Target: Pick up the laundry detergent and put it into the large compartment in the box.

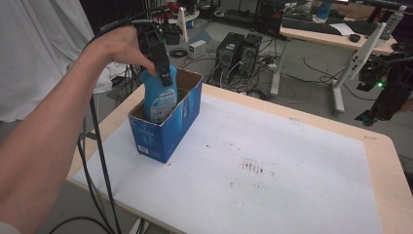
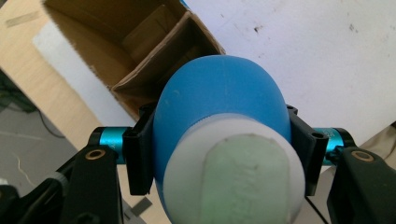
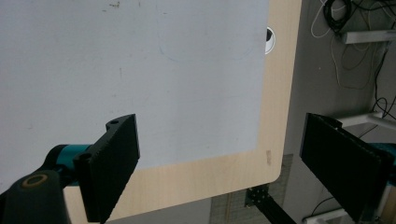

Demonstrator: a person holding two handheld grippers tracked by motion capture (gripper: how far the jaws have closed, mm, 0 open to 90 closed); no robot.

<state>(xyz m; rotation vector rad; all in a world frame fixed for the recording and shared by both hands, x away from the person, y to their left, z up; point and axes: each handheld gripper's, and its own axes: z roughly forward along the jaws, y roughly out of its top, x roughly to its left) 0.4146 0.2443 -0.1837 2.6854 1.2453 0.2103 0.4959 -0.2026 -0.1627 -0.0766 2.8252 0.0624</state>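
My left gripper (image 1: 164, 73) is clamped on the blue bottle (image 1: 159, 97) just below its white cap (image 2: 233, 172), the bottle upright with its lower part inside the near compartment of the blue box (image 1: 168, 129). The bottle's label and the print on the box are too small to read. My right gripper (image 3: 219, 163) hangs wide apart, holding nothing, over the table's corner. A white mat (image 1: 272, 161) with dark smudges covers the wooden table (image 1: 384, 161); behind are computer towers (image 1: 238, 48), cables and desks.
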